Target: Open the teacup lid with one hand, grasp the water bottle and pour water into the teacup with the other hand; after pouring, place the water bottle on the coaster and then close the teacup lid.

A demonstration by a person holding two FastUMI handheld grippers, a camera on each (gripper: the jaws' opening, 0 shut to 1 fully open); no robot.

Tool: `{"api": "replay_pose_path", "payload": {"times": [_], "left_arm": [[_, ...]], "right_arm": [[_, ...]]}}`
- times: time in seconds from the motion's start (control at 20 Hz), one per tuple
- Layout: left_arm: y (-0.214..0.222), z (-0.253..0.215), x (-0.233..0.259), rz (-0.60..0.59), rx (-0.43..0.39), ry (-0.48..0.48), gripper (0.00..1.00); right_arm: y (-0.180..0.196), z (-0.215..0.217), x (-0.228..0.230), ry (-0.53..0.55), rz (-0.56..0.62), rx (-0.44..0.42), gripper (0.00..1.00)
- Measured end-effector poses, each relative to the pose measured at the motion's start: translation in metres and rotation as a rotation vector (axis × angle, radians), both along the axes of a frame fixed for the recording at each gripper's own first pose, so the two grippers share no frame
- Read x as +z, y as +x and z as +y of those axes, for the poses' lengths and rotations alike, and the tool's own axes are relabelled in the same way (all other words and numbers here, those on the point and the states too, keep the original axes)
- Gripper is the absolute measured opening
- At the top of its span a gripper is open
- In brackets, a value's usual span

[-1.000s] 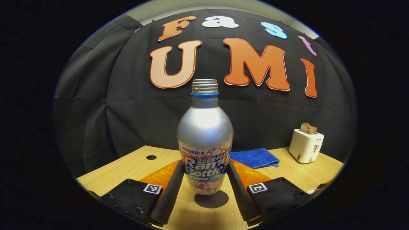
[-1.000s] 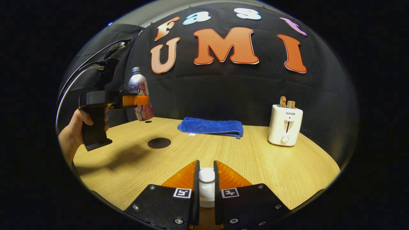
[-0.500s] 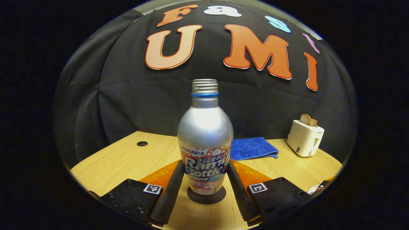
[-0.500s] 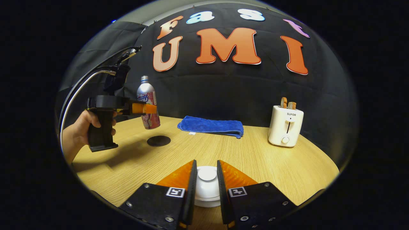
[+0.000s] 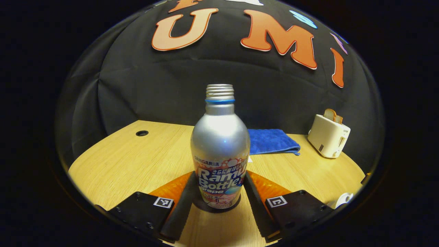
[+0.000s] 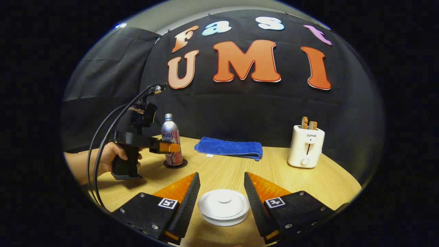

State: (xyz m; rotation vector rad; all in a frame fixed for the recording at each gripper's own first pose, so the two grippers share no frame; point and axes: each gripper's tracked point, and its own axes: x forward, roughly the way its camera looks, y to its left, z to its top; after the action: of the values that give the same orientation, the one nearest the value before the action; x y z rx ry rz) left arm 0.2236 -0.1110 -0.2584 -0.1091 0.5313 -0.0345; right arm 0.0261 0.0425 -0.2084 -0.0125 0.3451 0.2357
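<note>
Silver alu water bottle (image 5: 220, 147), "SANGARIA Ramu Bottle" label, upright on dark round coaster (image 6: 175, 164), mouth up, clamped btwn left gripper (image 5: 219, 192) fingers. Right gripper (image 6: 222, 196) spread wide either side of white round teacup lid (image 6: 223, 207), not touching.

We see a silver metal bottle (image 5: 220, 137) with a blue neck ring and pink-and-white printed label, a folded blue towel (image 6: 228, 148), a cream toaster (image 6: 305, 145), a white round lid (image 6: 223, 207), and a pale wood-grain table (image 5: 130, 157).

your right gripper (image 6: 222, 202) spread wide around the white lid (image 6: 223, 207), water bottle (image 6: 171, 139) upright on the coaster (image 6: 175, 164), left gripper (image 6: 168, 147) on it
</note>
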Motion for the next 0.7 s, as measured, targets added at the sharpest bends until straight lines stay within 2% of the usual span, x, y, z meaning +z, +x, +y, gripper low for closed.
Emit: {"api": "replay_pose_path", "payload": {"times": [0.2,0.25,0.3,0.45,0.7], "left_arm": [[0.001,-0.001,-0.009,0.008,-0.025,0.015,0.85],[0.001,-0.002,-0.015,0.025,-0.031,0.022,0.87],[0.000,-0.001,-0.017,0.035,-0.030,0.021,0.94],[-0.001,-0.003,-0.010,0.012,-0.035,0.004,0.95],[-0.029,-0.006,0.022,-0.032,-0.059,-0.001,0.95]], "right_arm": [[0.003,-0.009,0.005,-0.010,-0.005,-0.020,0.78],[0.002,-0.010,0.005,-0.007,-0.008,-0.023,0.78],[0.002,-0.010,0.004,-0.006,-0.007,-0.027,0.78],[0.002,-0.012,0.008,-0.006,-0.009,-0.034,0.78],[0.003,-0.011,0.025,-0.019,-0.033,-0.058,0.79]]}}
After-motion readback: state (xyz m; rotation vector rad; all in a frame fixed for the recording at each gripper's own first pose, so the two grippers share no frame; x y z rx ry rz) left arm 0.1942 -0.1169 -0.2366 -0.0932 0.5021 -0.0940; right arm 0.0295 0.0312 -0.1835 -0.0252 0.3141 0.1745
